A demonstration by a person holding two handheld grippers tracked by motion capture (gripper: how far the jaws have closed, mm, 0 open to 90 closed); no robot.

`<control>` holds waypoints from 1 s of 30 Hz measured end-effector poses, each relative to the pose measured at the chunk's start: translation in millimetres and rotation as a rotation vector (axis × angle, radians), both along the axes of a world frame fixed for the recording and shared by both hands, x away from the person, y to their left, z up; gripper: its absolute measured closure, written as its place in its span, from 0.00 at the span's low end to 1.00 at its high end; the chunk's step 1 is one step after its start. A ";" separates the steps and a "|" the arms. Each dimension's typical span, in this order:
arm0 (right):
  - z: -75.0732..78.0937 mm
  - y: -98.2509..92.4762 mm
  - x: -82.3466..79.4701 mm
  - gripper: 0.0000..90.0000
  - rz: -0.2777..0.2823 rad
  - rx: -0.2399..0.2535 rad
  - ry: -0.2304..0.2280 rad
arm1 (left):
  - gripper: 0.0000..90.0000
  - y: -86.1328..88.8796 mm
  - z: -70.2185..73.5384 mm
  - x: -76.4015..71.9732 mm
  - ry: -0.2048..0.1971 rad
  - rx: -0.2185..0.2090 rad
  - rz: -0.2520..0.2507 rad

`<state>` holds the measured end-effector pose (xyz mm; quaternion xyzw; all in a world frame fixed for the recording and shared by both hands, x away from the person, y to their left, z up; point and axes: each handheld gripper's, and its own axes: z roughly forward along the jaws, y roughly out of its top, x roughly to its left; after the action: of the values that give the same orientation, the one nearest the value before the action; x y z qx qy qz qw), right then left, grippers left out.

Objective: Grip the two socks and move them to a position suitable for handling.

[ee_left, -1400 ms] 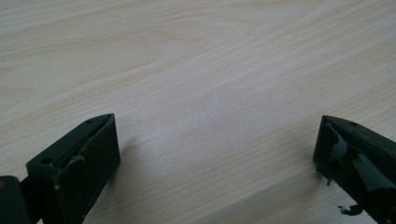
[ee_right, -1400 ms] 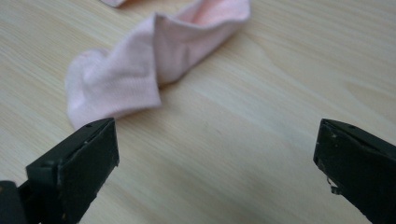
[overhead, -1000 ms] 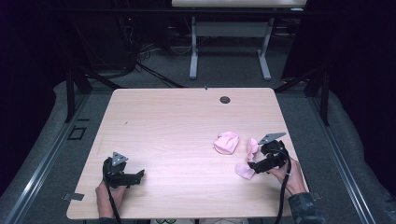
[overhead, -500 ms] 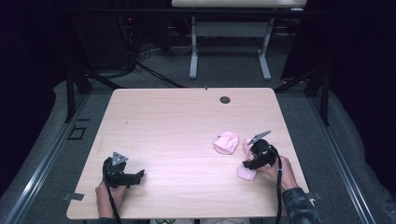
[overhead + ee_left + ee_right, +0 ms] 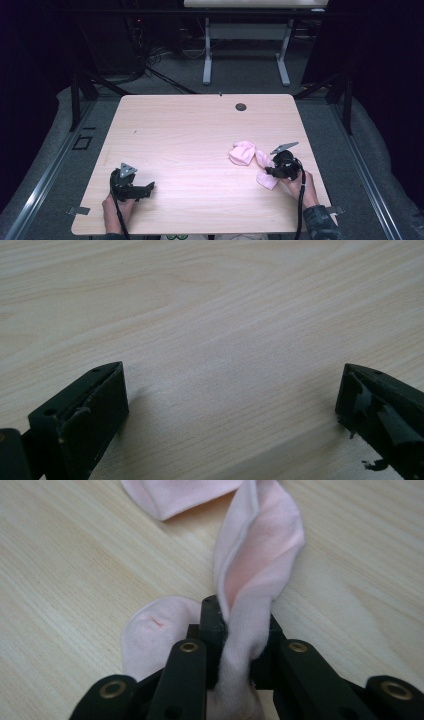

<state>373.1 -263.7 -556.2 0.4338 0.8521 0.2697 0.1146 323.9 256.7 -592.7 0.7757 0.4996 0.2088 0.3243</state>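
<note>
Grasp step: right tongs (image 5: pixel 235 640) have just been closing and now clamp a fold of the pink sock (image 5: pixel 260 555) lying on the desk (image 5: pixel 190 135); left tongs (image 5: pixel 230 405) apart, idle; next, probably lift clear without slipping.

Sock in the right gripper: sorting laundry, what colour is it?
Pale pink sock, clearest in the right gripper view.

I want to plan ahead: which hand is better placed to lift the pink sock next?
Right. The right gripper has just closed on the pink sock; the left gripper sits open on bare table, far away.
</note>
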 end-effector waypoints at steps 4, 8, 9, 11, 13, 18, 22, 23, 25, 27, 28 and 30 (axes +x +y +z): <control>9.9 -4.7 -6.5 0.90 -0.018 0.030 -0.025 | 0.00 0.0 0.0 0.0 0.000 0.000 0.000; 31.1 -4.3 -23.4 0.90 -0.015 0.082 -0.059 | 0.00 0.0 0.0 0.0 0.000 0.000 0.000; 34.3 -2.8 -26.5 0.90 -0.012 0.088 -0.063 | 0.01 0.0 0.0 0.0 0.000 0.000 0.000; 38.3 -0.2 -30.9 0.90 -0.005 0.097 -0.067 | 0.01 0.0 0.0 0.0 0.000 0.000 0.000; 45.2 6.6 -39.3 0.90 0.021 0.107 -0.070 | 0.01 0.0 0.0 0.0 0.000 0.000 0.000; 52.5 39.0 -60.8 0.90 0.126 0.130 -0.018 | 0.01 0.1 0.3 -0.1 0.004 0.001 -0.001; 47.3 69.9 -72.0 0.90 0.212 0.095 0.017 | 0.00 -0.1 -0.1 0.0 -0.001 -0.001 0.001; 45.4 77.0 -74.0 0.90 0.230 0.091 0.024 | 0.01 0.0 0.2 -0.1 0.002 0.001 0.000; 41.2 90.2 -76.8 0.90 0.270 0.071 0.045 | 0.01 -0.1 -0.1 0.0 -0.001 -0.001 0.001; 35.9 101.3 -78.4 0.90 0.300 0.059 0.065 | 0.01 0.0 -0.1 0.0 -0.001 -0.001 0.000; 32.3 106.4 -78.7 0.90 0.314 0.058 0.076 | 0.01 0.1 0.2 -0.1 0.003 0.002 0.000; 27.0 114.4 -79.9 0.90 0.343 0.035 0.101 | 0.00 0.1 0.1 0.0 0.002 0.001 -0.001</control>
<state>293.2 -149.3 -529.2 0.2968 0.9135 0.2778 0.0165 323.9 256.7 -592.6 0.7761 0.4996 0.2081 0.3237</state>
